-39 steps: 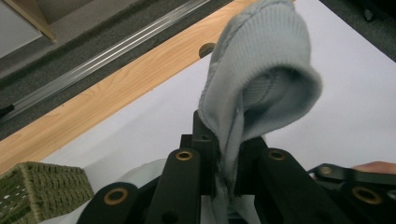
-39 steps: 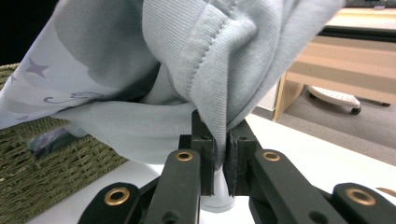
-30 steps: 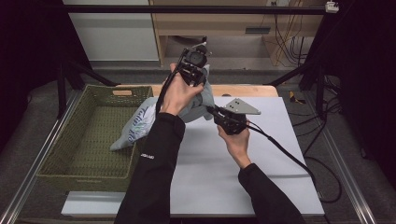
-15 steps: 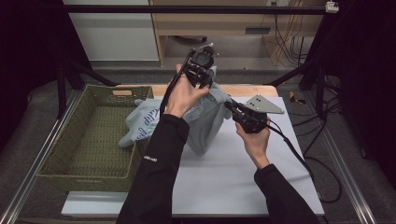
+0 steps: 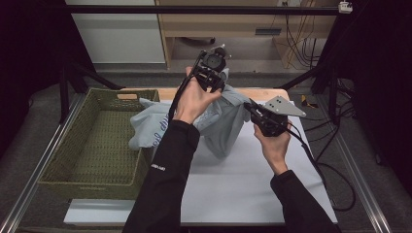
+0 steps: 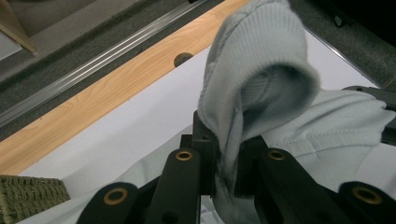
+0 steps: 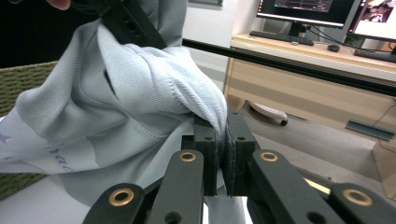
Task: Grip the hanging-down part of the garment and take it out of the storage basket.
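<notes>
**Holding a soft grey garment aloft between two tools**

Standing by the white table (image 5: 252, 194), I see the nearer right tool (image 5: 253, 110) pinching a ribbed hem of the pale blue-grey sweatshirt (image 5: 221, 128), its black jaws closed tight on the knit. The fabric is soft fleecy cotton, with stitched seams and printed lettering, sagging in loose folds onto the table. Farther off and higher, the left tool (image 5: 217, 83) clamps another ribbed edge that curls over its jaws. To the left, one part of the garment drapes over the rim of a woven olive basket (image 5: 82, 150). A light wooden strip edges the far side of the table.
</notes>
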`<move>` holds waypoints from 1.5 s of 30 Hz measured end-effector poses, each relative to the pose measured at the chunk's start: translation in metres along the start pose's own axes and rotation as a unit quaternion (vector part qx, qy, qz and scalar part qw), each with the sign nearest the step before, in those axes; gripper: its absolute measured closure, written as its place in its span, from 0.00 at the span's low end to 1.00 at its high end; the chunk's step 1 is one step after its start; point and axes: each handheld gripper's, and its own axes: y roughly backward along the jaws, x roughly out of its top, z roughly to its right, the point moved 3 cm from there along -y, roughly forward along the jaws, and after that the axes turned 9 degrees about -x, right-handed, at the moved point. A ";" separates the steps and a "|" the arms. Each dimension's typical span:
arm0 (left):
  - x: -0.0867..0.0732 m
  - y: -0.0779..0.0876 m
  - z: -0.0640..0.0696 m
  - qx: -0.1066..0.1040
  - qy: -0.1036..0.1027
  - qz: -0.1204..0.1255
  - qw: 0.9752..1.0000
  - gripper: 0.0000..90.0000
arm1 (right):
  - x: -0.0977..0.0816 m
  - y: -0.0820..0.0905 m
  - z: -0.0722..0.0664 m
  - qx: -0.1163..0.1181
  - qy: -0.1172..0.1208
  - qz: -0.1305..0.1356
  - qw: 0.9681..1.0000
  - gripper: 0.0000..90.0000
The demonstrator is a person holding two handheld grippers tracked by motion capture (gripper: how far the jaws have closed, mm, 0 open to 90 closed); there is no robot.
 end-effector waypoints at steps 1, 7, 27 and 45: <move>0.000 -0.001 0.001 0.000 -0.001 0.000 1.000 0.90 | 0.001 0.001 0.002 -0.005 0.002 -0.002 1.000 0.96; 0.002 -0.004 0.006 -0.001 -0.005 0.000 1.000 0.90 | 0.002 0.000 0.008 -0.019 0.009 -0.005 1.000 0.96; -0.001 -0.004 0.006 0.014 -0.009 -0.006 1.000 0.91 | -0.002 -0.004 0.006 -0.017 0.028 -0.013 0.999 0.94; -0.017 -0.008 -0.004 0.013 -0.014 -0.019 1.000 0.90 | -0.044 0.006 -0.011 0.078 -0.038 -0.040 0.995 0.33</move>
